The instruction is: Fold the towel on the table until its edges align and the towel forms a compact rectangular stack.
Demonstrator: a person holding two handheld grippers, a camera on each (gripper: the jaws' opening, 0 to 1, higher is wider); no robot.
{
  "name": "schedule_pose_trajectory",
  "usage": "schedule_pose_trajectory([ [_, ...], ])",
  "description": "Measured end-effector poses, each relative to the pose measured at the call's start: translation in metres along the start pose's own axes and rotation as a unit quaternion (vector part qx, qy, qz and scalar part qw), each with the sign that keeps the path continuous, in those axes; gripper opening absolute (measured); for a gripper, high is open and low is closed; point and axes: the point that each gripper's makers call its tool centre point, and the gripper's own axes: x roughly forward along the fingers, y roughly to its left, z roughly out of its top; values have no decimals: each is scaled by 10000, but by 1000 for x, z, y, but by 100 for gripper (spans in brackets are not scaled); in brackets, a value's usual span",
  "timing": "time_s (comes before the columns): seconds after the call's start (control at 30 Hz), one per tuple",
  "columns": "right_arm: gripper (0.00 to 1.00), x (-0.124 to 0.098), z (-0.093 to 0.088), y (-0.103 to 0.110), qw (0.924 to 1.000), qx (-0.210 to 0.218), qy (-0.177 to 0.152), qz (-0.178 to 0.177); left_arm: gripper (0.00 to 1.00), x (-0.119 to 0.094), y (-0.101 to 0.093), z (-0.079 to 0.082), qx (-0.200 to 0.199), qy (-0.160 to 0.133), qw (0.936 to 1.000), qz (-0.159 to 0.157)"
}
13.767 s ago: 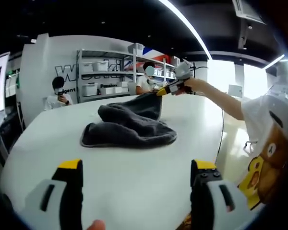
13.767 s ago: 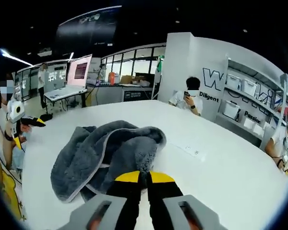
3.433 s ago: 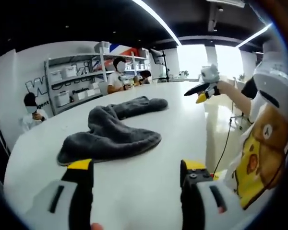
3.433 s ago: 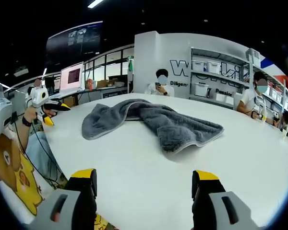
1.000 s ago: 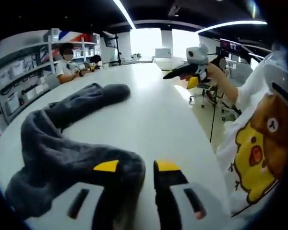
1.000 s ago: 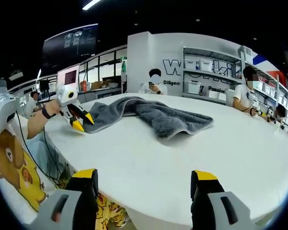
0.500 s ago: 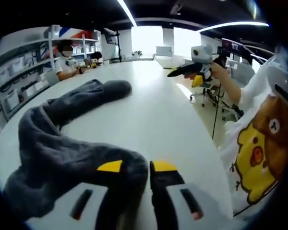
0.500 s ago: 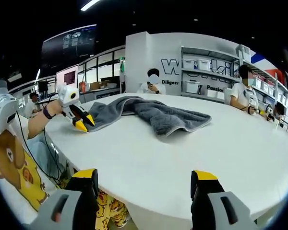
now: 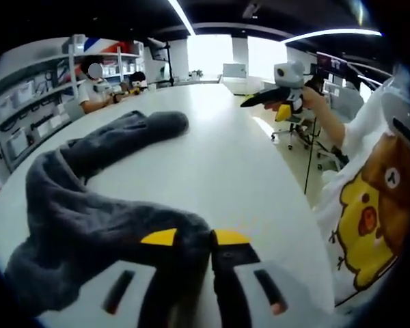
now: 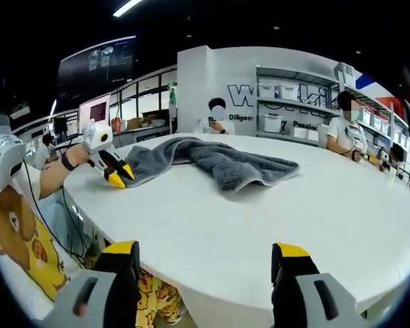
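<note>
Claw work starts at the big round white counter (image 10: 273, 219): the rumpled grey fleece towel (image 9: 82, 205) lies on it, its near corner pinched by the left claw (image 9: 194, 238). Right claw (image 10: 205, 258) gapes wide, off the towel; judged next: grab another corner, spread.

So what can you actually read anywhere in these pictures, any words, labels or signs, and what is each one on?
"W": large dark letter on the white wall in the right gripper view; the rest is hidden behind the shelves.
"Diligent": small dark word on the same wall, beside a seated person.
"P...": a dark word behind the shelves, too blocked to read.
Screens at far left: too small to read.
</note>
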Motion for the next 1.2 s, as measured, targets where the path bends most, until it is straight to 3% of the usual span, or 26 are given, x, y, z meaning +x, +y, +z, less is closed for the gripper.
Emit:
schedule_pose_trajectory([
  [0.4,83,-4,-3,-7,10000,-7,11,10,10,-1,1,-1,19,60,10000,44],
  [0.63,83,-4,-2,-7,10000,-32,22,33,7,-6,3,5,-54,-48,10000,67],
  [0.83,83,-3,-1,-5,10000,-43,30,50,6,-21,12,23,-113,-360,9991,179],
  [1.2,83,0,0,1,10000,-53,28,64,6,-61,48,55,-147,-977,9924,730],
])
